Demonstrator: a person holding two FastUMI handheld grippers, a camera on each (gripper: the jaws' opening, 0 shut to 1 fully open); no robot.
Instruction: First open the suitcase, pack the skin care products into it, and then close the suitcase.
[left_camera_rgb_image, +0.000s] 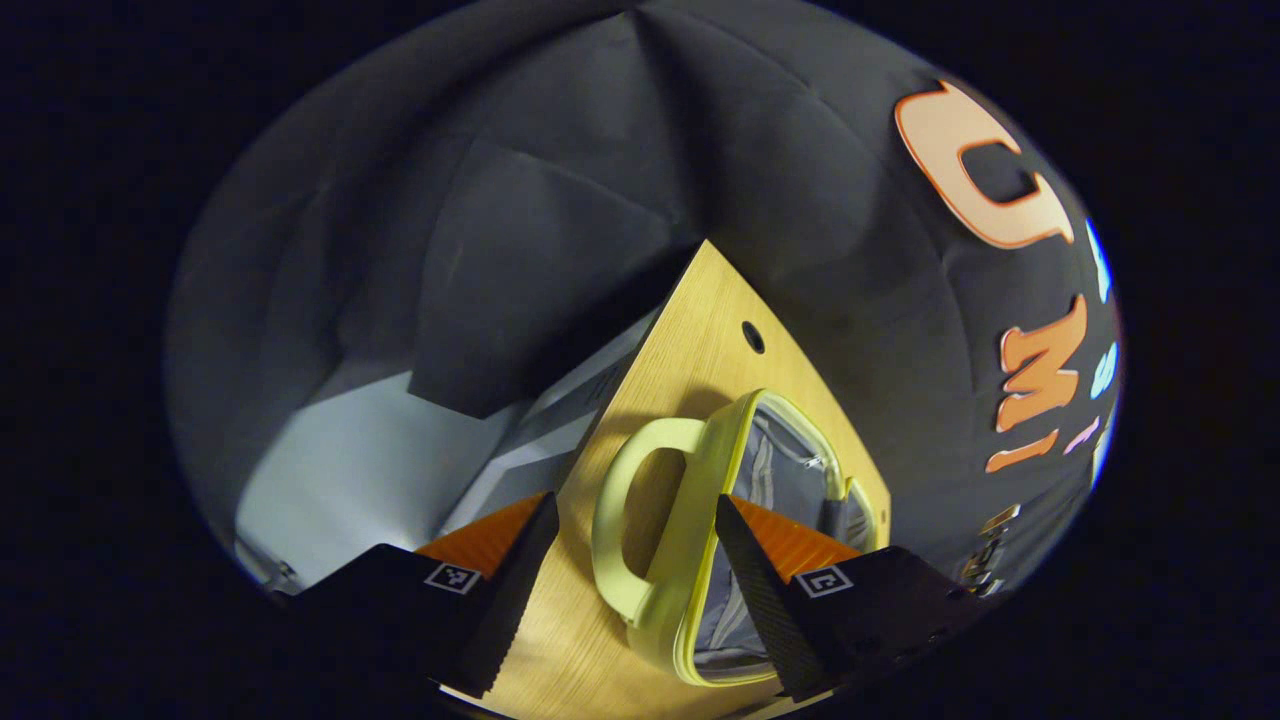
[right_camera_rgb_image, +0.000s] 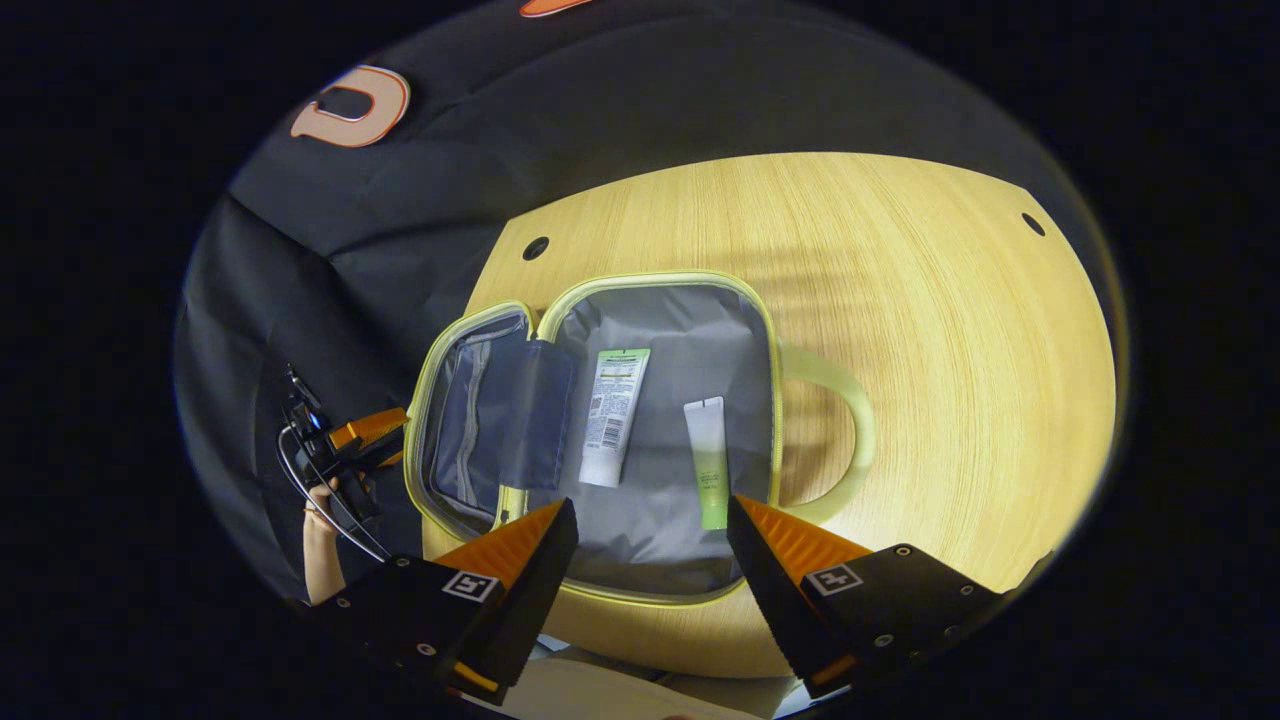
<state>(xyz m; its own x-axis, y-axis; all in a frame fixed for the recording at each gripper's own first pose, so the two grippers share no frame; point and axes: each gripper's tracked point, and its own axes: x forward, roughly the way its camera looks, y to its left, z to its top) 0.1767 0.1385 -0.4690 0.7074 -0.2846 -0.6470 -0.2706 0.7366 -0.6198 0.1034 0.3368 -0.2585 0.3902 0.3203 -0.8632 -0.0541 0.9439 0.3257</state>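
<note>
Pale wood tabletop (right_camera_rgb_image: 900, 300) carries your suitcase (right_camera_rgb_image: 660, 320), lying open flat with its lid (right_camera_rgb_image: 470, 410) folded aside. Two skin care tubes, white (right_camera_rgb_image: 612, 415) and green (right_camera_rgb_image: 710, 460), already rest inside. Your right gripper (right_camera_rgb_image: 650, 545) and left gripper (left_camera_rgb_image: 635, 545) hover, fingers apart, holding nothing. Closing seems all that remains.

My suitcase (right_camera_rgb_image: 640, 440) is pale yellow-green along its rim and handle (right_camera_rgb_image: 835, 435), with a plain grey lining inside. At its 12 o'clock lies a white tube (right_camera_rgb_image: 613, 417) with a green band at the top and dark print on its back. Toward 3 o'clock lies a second tube (right_camera_rgb_image: 711, 462), white at the top and fading to light green below. My worktop (right_camera_rgb_image: 900, 300) is light wood with fine straight grain and small dark holes.
</note>
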